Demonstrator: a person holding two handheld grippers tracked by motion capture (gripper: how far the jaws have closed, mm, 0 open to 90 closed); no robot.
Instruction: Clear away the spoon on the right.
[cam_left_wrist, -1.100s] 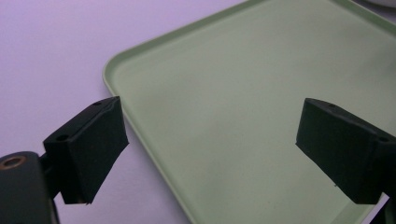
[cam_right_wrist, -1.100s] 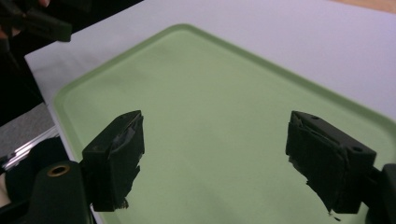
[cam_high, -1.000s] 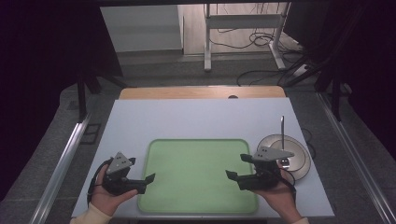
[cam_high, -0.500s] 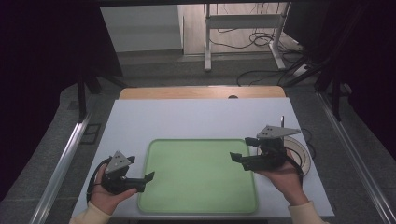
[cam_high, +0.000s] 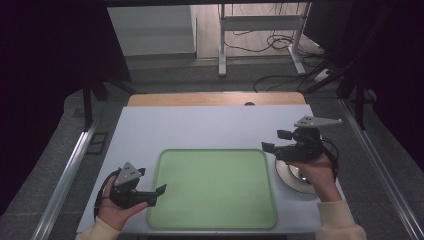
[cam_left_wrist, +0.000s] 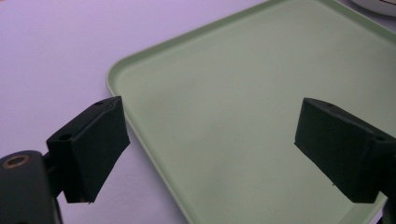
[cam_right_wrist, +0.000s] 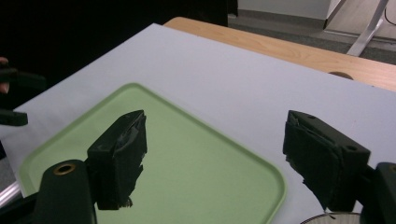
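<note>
A light green tray lies bare at the front middle of the pale table. My left gripper rests low at the tray's left edge, open, with nothing between its jaws; in the left gripper view it frames the tray's corner. My right gripper is held raised over the tray's right edge, open and empty, above a round metal plate. In the right gripper view that gripper looks across the tray with the plate's rim at the bottom.
A wooden strip runs along the table's far edge. Metal rails flank the table on both sides. A desk frame and cables stand on the floor beyond. The other hand's gripper appears at the far left of the right gripper view.
My right gripper has risen and moved away from me and to the right, off the metal plate. The left gripper has stayed where it was.
</note>
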